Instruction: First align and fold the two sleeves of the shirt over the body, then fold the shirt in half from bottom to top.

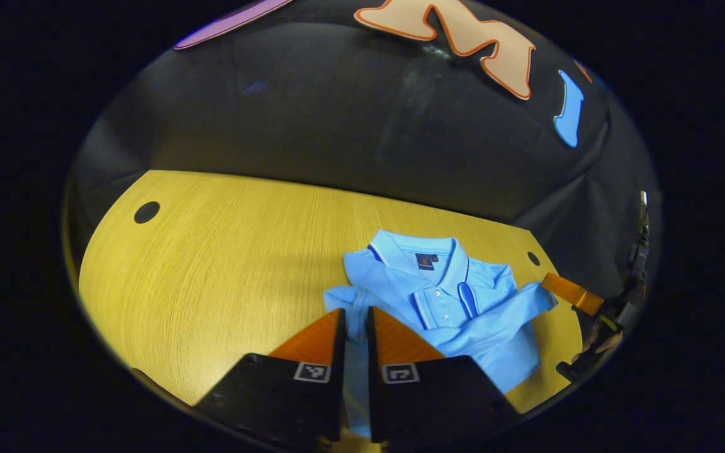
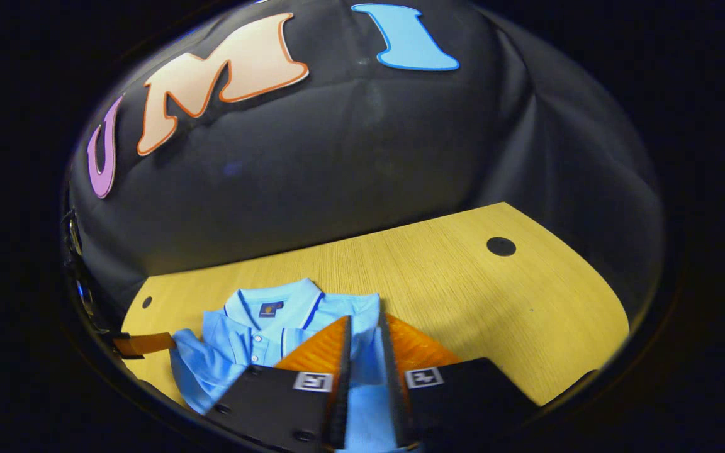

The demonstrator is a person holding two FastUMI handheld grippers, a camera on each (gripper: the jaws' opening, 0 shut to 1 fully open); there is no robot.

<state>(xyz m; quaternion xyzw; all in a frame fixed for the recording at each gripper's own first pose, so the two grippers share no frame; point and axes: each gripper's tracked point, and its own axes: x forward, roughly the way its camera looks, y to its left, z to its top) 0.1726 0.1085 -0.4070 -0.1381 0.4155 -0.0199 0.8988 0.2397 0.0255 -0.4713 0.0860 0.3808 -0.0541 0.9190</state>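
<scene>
On the yellow tabletop (image 1: 211,264) lay the blue shirt (image 1: 438,296), collar toward the wall, sleeves bunched over its body. Left gripper (image 1: 356,327) and right gripper (image 2: 365,336) each had narrow jaws with cloth between them. Soft, light, floppy stuff, I reckoned: best pinched at hem corners.

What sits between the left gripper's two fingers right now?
A fold of the light-blue polo shirt runs up between the left gripper fingers, seen in the left gripper view.
</scene>
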